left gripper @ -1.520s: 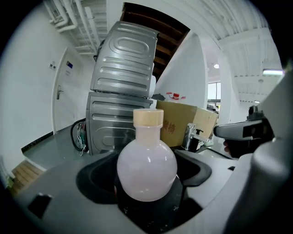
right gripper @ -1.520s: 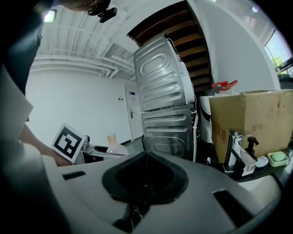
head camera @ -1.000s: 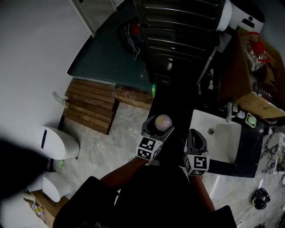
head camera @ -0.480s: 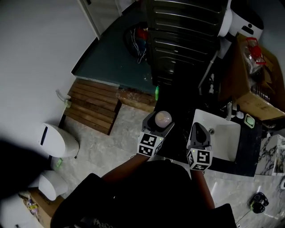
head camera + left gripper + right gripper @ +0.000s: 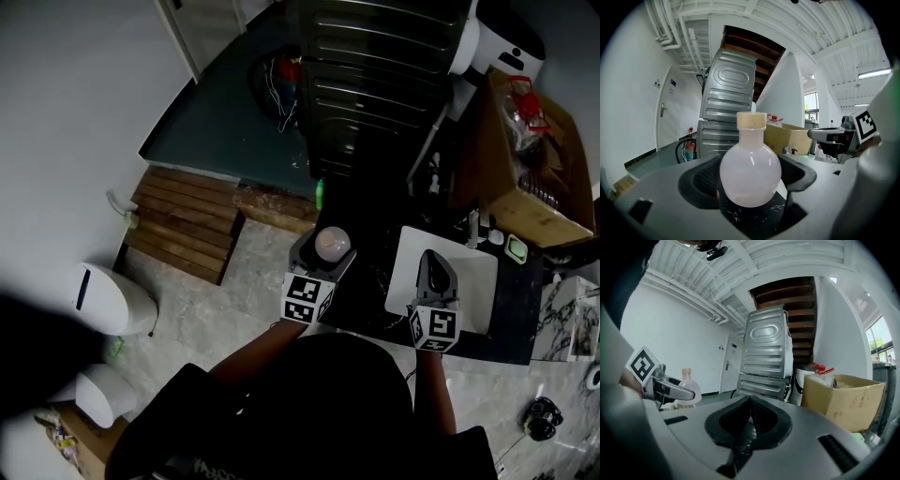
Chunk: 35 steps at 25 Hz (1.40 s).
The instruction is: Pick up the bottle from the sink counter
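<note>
A round pale pink bottle [image 5: 332,244] with a tan stopper sits between the jaws of my left gripper [image 5: 321,255], which is shut on its belly. In the left gripper view the bottle [image 5: 750,168] fills the centre, upright, above the black marbled counter [image 5: 754,218]; whether it touches the counter I cannot tell. My right gripper [image 5: 434,269] hangs over the white sink [image 5: 473,286], with its jaws pressed together and nothing between them [image 5: 749,404]. From the right gripper view the bottle [image 5: 689,380] shows at far left.
Stacked grey metal machines [image 5: 375,84] stand behind the counter [image 5: 370,281]. A cardboard box [image 5: 525,159] sits at the right, a tap [image 5: 473,228] and a green soap dish [image 5: 517,248] at the sink's back. A wooden pallet [image 5: 183,225] and a white bin [image 5: 112,300] lie on the floor at left.
My right gripper has moved to the right and now sits over the sink basin. The left gripper keeps hold of the bottle and has barely shifted.
</note>
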Each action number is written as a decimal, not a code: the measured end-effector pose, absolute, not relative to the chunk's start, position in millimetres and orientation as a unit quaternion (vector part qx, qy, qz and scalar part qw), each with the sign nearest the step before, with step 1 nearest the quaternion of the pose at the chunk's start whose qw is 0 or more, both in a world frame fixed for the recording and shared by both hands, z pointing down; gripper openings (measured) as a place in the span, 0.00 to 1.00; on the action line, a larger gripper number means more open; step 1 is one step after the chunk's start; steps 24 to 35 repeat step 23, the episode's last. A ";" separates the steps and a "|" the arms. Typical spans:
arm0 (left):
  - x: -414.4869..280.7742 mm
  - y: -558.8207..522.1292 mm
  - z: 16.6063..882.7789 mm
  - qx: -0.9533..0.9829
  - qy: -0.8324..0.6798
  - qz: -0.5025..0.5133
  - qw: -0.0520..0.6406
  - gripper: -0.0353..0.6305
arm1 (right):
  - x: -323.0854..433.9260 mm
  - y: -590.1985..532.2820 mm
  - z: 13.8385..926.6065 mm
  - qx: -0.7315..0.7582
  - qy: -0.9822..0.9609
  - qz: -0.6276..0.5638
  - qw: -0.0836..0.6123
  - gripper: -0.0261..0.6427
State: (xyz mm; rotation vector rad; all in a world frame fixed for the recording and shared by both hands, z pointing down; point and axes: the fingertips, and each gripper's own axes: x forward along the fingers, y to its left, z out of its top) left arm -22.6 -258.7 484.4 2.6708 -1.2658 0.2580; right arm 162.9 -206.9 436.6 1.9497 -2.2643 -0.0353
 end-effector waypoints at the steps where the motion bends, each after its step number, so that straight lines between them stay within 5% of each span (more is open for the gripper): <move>1: -20.5 -260.1 486.3 0.897 -0.424 0.088 0.088 0.62 | 168.1 -206.6 438.0 0.654 -0.752 -0.006 0.075 0.09; 35: 19.1 -307.9 491.2 0.903 -0.413 0.088 0.084 0.62 | 204.8 -231.6 462.2 0.668 -0.740 0.035 0.070 0.09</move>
